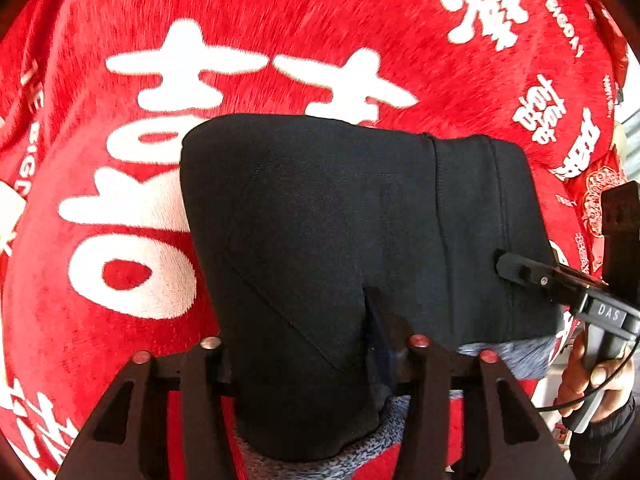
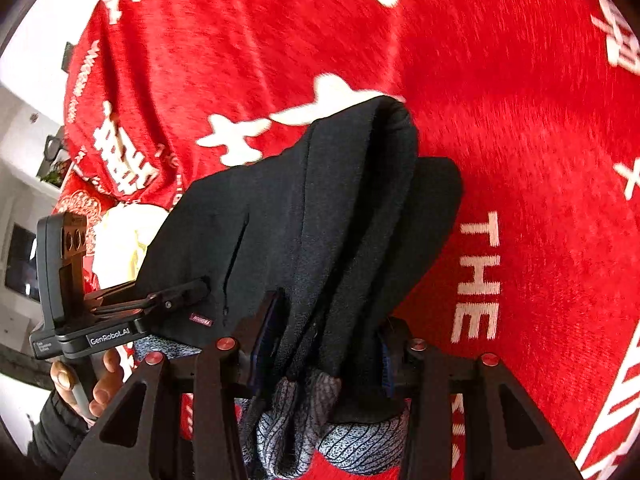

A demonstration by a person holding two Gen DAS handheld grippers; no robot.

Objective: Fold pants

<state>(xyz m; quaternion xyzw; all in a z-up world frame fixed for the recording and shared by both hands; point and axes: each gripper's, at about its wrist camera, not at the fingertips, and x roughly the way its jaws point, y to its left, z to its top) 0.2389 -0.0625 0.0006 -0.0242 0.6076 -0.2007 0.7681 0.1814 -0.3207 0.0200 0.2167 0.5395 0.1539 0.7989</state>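
Folded black pants (image 1: 320,200) with a grey knit lining (image 1: 504,354) rest on a red blanket (image 1: 280,20). My left gripper (image 1: 304,320) is shut on their near edge. The cloth fills the gap and covers the left finger, while the right fingertip dents the fabric. My right gripper (image 1: 508,264) grips the pants' right edge. In the right wrist view the bunched pants (image 2: 280,220) and lining (image 2: 296,400) are packed between the pads of my right gripper (image 2: 328,320). My left gripper (image 2: 196,286) pinches the left edge near a small maroon label (image 2: 201,321).
The red blanket (image 2: 520,120) with white characters and lettering spreads all around the pants. A person's hand (image 2: 104,388) holds the left gripper's handle. A pale yellow object (image 2: 120,240) lies behind the pants. Beyond the blanket's left edge are white furniture and a plant (image 2: 52,176).
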